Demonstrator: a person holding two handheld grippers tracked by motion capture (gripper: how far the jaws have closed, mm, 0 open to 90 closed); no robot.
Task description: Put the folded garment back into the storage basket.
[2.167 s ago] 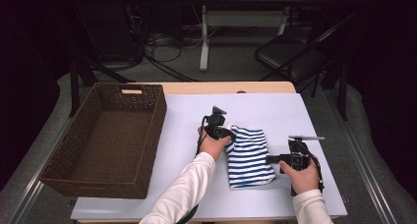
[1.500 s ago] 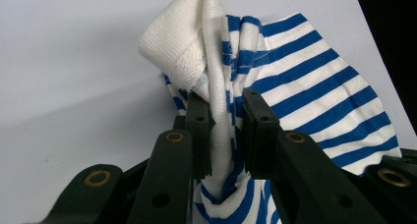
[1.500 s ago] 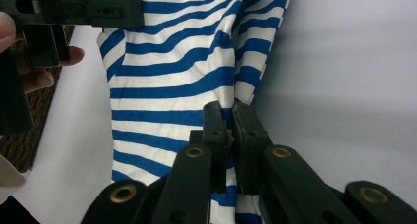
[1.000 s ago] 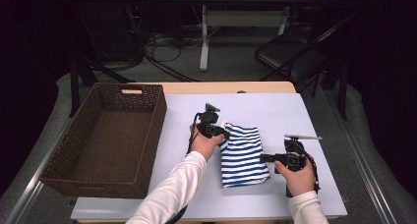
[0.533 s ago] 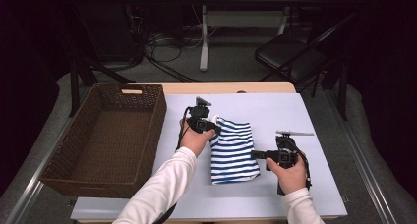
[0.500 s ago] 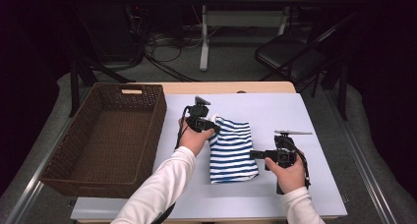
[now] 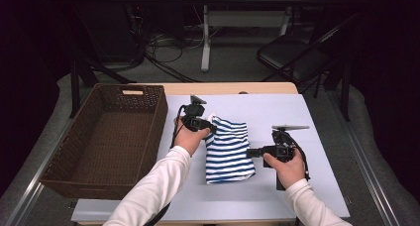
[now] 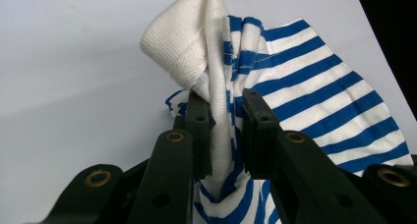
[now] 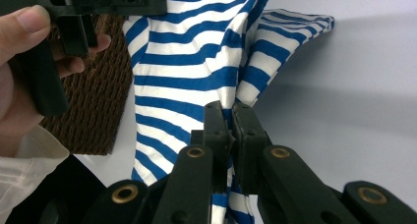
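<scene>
Beside the basket (image 7: 106, 137), both grippers have carried the striped cloth (image 7: 228, 151) leftward

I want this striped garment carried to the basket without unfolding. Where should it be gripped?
Probably as now: the left gripper pinches the bunched white hem at the striped garment's far-left corner, the right gripper its right edge. Opposite-side holds keep it spread.

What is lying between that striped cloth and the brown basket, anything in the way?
Nothing visible. Bare table separates the striped cloth from the basket, whose near rim it must clear. The left gripper and right gripper both grip the cloth.
</scene>
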